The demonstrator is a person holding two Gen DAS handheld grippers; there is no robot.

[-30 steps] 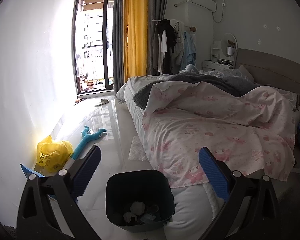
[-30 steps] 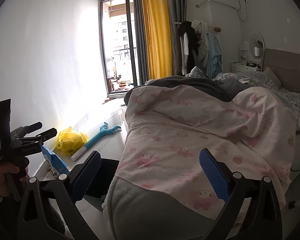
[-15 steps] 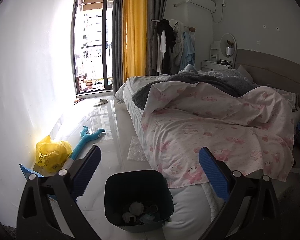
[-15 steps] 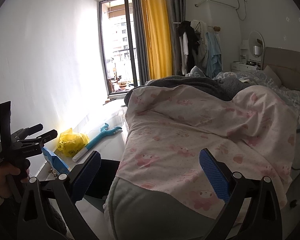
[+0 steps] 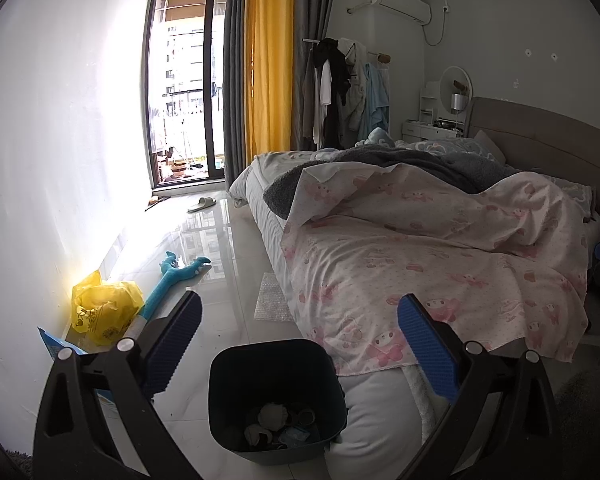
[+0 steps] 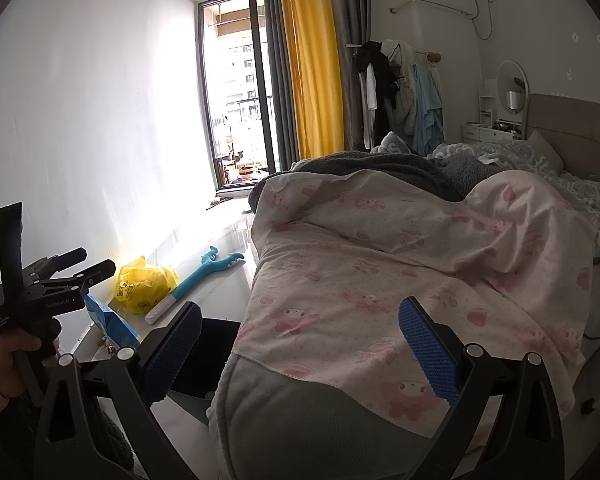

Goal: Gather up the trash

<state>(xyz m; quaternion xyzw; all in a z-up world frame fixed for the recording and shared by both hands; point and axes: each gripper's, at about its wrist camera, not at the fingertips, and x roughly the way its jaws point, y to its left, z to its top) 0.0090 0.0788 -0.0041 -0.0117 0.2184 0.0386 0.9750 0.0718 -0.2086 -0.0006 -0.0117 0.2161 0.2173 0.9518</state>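
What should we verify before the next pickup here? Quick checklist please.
1. Left tongs open and holding nothing: ok.
2. Right tongs open and holding nothing: ok.
3. Bin upright by the foot of the bed, with room left above the scraps inside: ok.
4. Trash in sight: yellow bag by the wall and bubble wrap beside the bed, both on the floor: ok.
5. Blue toy lies next to the yellow bag, may obstruct the grab: not ok.
6. Whether the blue packet by the wall is trash: cannot tell.
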